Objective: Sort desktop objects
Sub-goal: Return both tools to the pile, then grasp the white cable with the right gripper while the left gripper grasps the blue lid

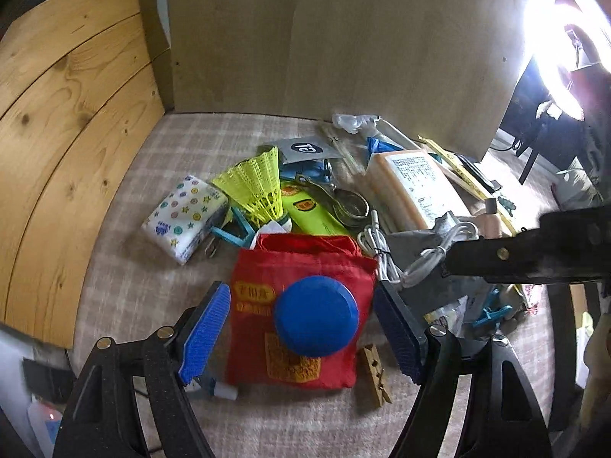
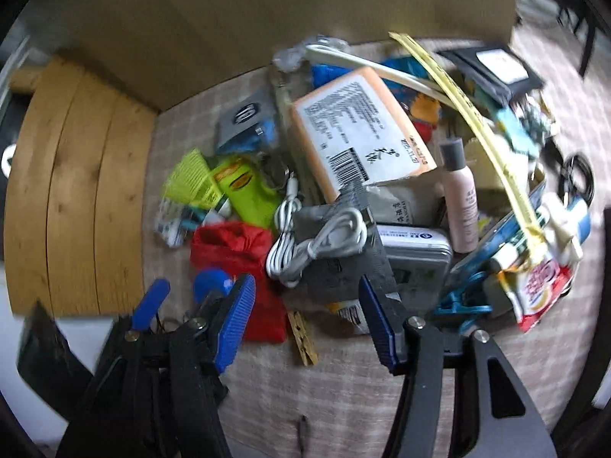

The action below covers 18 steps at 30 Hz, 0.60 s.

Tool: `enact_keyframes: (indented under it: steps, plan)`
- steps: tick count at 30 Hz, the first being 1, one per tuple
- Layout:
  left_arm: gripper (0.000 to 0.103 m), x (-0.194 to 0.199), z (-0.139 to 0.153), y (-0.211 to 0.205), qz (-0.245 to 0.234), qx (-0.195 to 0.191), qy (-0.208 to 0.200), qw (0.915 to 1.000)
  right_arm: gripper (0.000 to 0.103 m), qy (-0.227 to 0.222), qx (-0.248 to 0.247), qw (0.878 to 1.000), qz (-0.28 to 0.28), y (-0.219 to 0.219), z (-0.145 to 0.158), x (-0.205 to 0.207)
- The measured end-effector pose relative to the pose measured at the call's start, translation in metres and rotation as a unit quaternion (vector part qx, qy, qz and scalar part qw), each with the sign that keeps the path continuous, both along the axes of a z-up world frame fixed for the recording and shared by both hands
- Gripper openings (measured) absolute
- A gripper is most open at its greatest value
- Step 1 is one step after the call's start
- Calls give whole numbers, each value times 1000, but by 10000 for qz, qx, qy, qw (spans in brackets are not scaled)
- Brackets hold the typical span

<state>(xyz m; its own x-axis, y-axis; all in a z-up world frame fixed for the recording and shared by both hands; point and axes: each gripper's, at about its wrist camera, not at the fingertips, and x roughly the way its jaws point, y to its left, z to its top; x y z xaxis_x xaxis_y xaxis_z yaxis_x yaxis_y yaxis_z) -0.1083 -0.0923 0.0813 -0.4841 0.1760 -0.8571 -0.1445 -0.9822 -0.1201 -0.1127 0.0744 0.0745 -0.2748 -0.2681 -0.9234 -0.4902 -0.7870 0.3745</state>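
Between my left gripper's wide-open, empty jaws sits the round blue plastic lid, resting on the red fabric pouch. I should lower squarely and pinch only the lid. My right gripper hangs open, empty, above the coiled white cable.
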Motion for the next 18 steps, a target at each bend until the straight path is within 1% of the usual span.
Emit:
enact_keyframes:
  steps: [2,4,5,7,11,12,13,17,18]
  plan:
    - [75,-5,-3,1,-60,3,-23,10000,54,-113,-74,9996,-268,4,-7,-7]
    - [75,-8,-6,1,-111,-10,-25,9999,46,-226,28,9990,-397,3,-10,-13]
    - [75,-9,-7,2,-142,-19,-21,9999,45,-261,87,9988,-415,3,-11,-16]
    - [75,-11,-9,3,-178,-27,-25,9998,39,-345,248,9982,-429,1,-13,-20]
    - [75,-15,-16,4,-202,46,-90,9997,32,-526,553,9964,-358,-4,-18,-25]
    - [75,-16,-17,4,-216,45,-99,9997,27,-552,620,9960,-341,-4,-18,-24]
    - [75,-16,-19,5,-228,27,-105,9997,25,-585,717,9952,-306,-5,-18,-25]
    - [73,-17,-24,7,-264,-19,-142,9995,25,-536,835,9948,-212,-8,-18,-23]
    - [70,-17,-25,7,-260,-44,-137,9996,25,-516,862,9948,-187,-9,-18,-22]
